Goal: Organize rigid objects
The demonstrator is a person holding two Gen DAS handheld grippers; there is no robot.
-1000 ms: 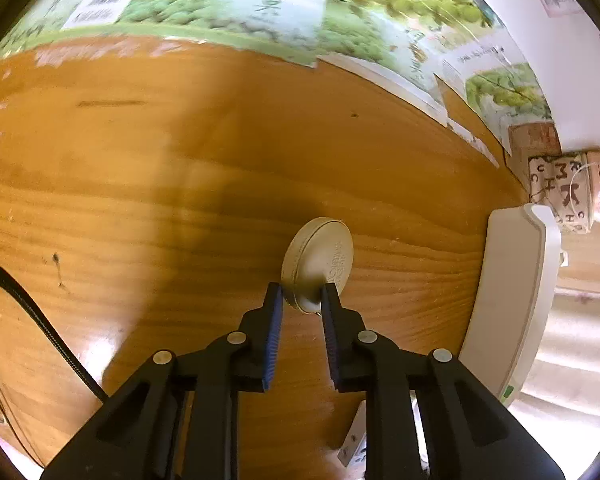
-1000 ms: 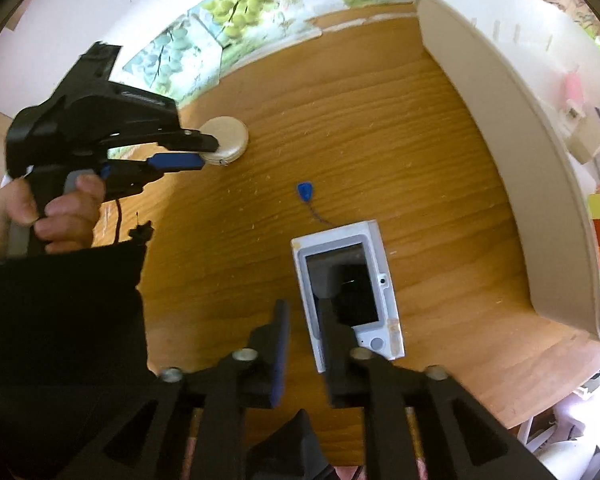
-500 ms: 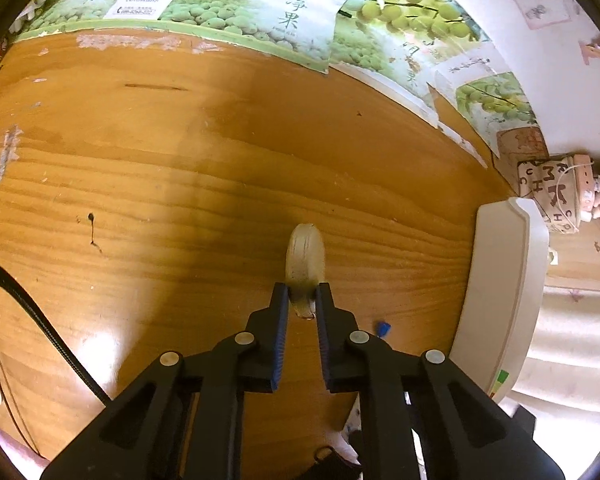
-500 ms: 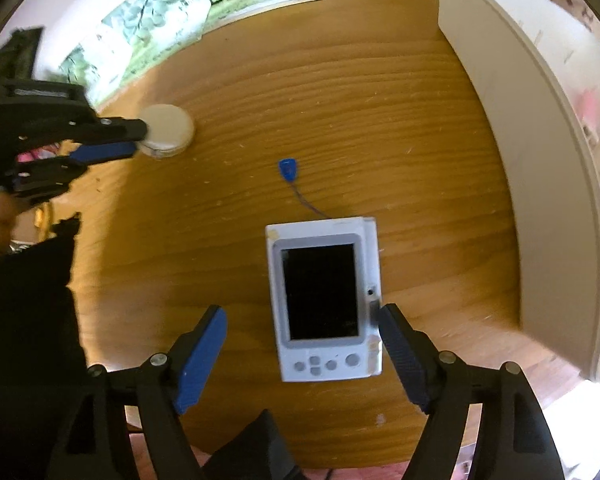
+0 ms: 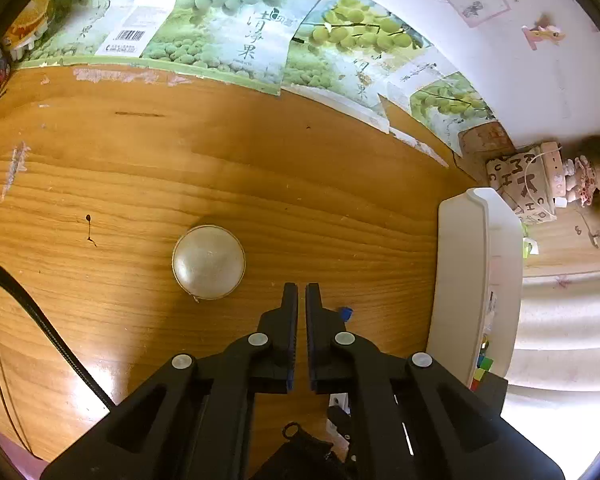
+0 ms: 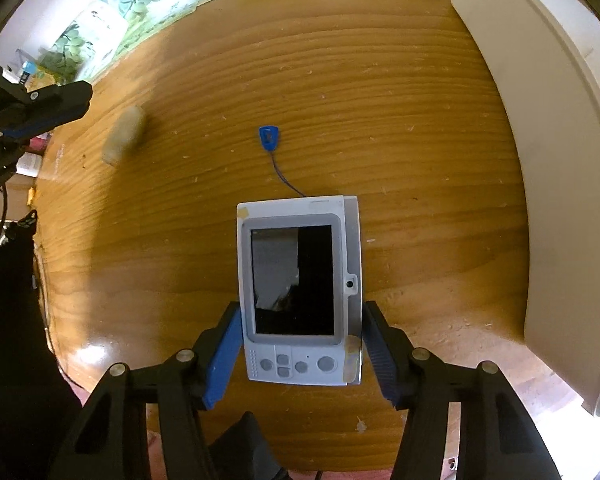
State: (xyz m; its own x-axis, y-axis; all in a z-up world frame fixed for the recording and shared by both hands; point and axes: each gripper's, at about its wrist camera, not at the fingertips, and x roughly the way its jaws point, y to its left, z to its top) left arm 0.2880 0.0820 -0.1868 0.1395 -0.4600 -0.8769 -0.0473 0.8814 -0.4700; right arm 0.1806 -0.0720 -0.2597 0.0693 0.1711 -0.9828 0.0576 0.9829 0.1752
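A round cream tin shows its broad face over the wooden table, free of my left gripper, which is shut and empty to its right. In the right wrist view the tin is a blur near the left gripper. A white handheld device with a dark screen lies flat, with a thin cord ending in a blue tag. My right gripper is open, a finger on each side of the device's lower half.
A white tray stands along the table's right side and shows in the left wrist view. Grape-printed cartons line the far edge. A black cable crosses the left. A lettered pot and doll stand beyond the tray.
My left gripper let go of the tin and closed empty; the tin dropped to its left. My right gripper opened wide and moved down around the device.
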